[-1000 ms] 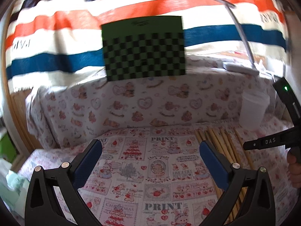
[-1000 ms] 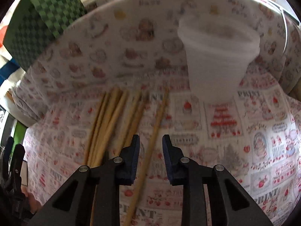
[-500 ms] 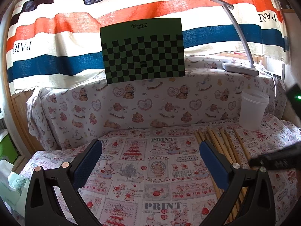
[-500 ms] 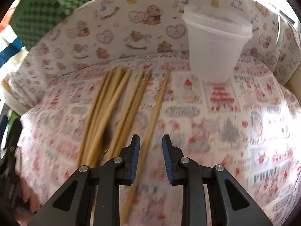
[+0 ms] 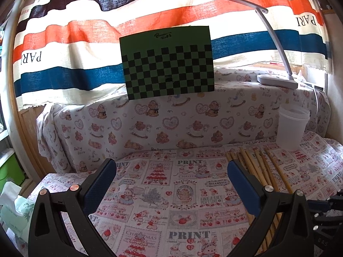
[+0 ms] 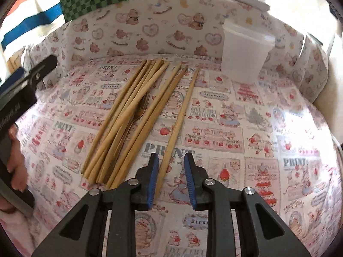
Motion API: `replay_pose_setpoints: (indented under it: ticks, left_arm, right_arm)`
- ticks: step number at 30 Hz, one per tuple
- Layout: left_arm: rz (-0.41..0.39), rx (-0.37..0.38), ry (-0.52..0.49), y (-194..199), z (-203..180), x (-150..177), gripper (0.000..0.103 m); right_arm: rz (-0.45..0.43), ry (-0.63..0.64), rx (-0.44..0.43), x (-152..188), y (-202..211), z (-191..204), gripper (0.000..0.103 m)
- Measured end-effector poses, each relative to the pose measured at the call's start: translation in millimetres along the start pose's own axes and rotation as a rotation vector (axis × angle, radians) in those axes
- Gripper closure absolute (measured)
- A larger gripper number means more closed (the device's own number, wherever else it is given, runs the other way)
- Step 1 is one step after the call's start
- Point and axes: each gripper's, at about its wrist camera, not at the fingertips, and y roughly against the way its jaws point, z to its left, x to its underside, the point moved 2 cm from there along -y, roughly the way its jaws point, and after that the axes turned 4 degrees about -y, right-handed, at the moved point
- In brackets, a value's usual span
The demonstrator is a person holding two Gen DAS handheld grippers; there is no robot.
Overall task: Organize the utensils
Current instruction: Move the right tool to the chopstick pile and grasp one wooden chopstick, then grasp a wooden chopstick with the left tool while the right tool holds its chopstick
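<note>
Several wooden chopsticks (image 6: 133, 115) lie in a loose bundle on the printed cloth, with a metal fork (image 6: 140, 109) among them. One chopstick (image 6: 179, 124) lies apart on the right; its near end sits between the jaws of my right gripper (image 6: 171, 180), which is partly open and not closed on it. A white plastic cup (image 6: 244, 53) stands upright behind the chopsticks. In the left wrist view my left gripper (image 5: 171, 184) is wide open and empty over the cloth, with the chopsticks (image 5: 255, 171) and cup (image 5: 291, 128) to its right.
A green checkerboard card (image 5: 167, 62) leans on the covered back ledge. A white desk lamp (image 5: 276, 79) stands on the ledge at right. A striped curtain (image 5: 85, 42) hangs behind. A tissue pack (image 5: 12, 205) lies at the left edge.
My right gripper has pulled back and lowered along the single chopstick toward its near end. The left gripper stays about where it was, open.
</note>
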Motion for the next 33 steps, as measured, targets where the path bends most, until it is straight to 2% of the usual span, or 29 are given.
replay_pose_setpoints:
  ticks: [4, 6, 8, 11, 13, 16, 18, 19, 21, 22, 24, 28, 33]
  left_arm:
    - [-0.007, -0.008, 0.015, 2, 3, 1, 0.000]
    - [0.006, -0.008, 0.042, -1, 9, 2, 0.000]
    - [0.081, -0.011, 0.046, -10, 12, 5, 0.000]
    - [0.197, 0.035, 0.074, -14, 13, 9, 0.002]
    - [0.280, 0.090, 0.079, -13, 8, 8, 0.008]
    - [0.399, 0.245, 0.079, -10, -11, 10, 0.023]
    - [0.473, 0.340, 0.059, -8, -29, 14, 0.041]
    - [0.508, 0.368, 0.048, -8, -37, 17, 0.047]
    - [0.569, 0.421, 0.033, -9, -52, 25, 0.071]
    - [0.580, 0.439, 0.035, -8, -58, 27, 0.074]
    - [0.586, 0.437, 0.024, -9, -65, 30, 0.080]
    - [0.576, 0.406, -0.029, -11, -74, 35, 0.085]
    - [0.610, 0.421, -0.030, -21, -79, 42, 0.093]
  right_arm:
    - [-0.041, 0.004, 0.018, -7, -6, -2, 0.092]
    - [-0.042, -0.021, -0.034, -10, -5, -6, 0.093]
    - [-0.058, -0.071, -0.089, -13, -4, -13, 0.094]
    - [-0.135, -0.154, -0.156, -16, 9, -32, 0.095]
    - [-0.196, -0.161, -0.137, -18, 19, -37, 0.095]
    - [-0.265, -0.150, -0.140, -20, 31, -36, 0.095]
    - [-0.279, -0.132, -0.157, -21, 35, -32, 0.095]
    - [-0.283, -0.122, -0.149, -21, 35, -29, 0.095]
    - [-0.283, -0.112, -0.134, -21, 34, -26, 0.095]
    - [-0.279, -0.115, -0.136, -21, 34, -27, 0.095]
    - [-0.277, -0.129, -0.144, -19, 35, -29, 0.095]
    - [-0.276, -0.151, -0.150, -17, 35, -35, 0.095]
    - [-0.279, -0.161, -0.157, -17, 38, -37, 0.095]
